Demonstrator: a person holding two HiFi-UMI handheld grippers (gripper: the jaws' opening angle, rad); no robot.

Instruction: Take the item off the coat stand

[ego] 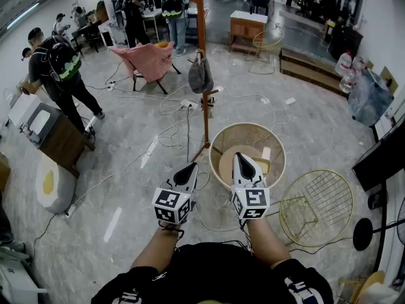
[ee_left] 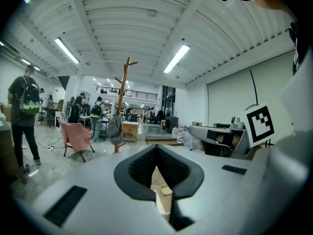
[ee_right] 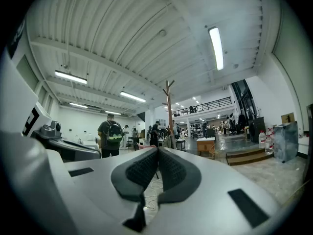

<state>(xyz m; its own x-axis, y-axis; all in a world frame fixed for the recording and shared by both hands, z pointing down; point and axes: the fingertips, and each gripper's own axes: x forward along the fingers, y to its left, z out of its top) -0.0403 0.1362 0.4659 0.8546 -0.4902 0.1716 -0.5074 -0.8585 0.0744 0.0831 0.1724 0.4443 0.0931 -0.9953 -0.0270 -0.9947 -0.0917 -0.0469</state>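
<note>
Both grippers closed and empty, coat stand ahead of me.

I hold the left gripper (ego: 188, 168) and right gripper (ego: 241, 159) low and near, side by side. Each has its jaws pressed together with nothing between them. The coat stand (ego: 204, 56) rises farther off, slightly left of centre. The grey item (ego: 200, 75) hangs against its pole, well apart from both grippers. A round basket (ego: 248, 125) sits on the floor just right of the stand's foot, with my right gripper over its near side. A pink chair (ego: 149, 59) stands far left, cables (ego: 171, 109) trail across the floor, and people (ego: 60, 68) are busy at the far left.
</note>
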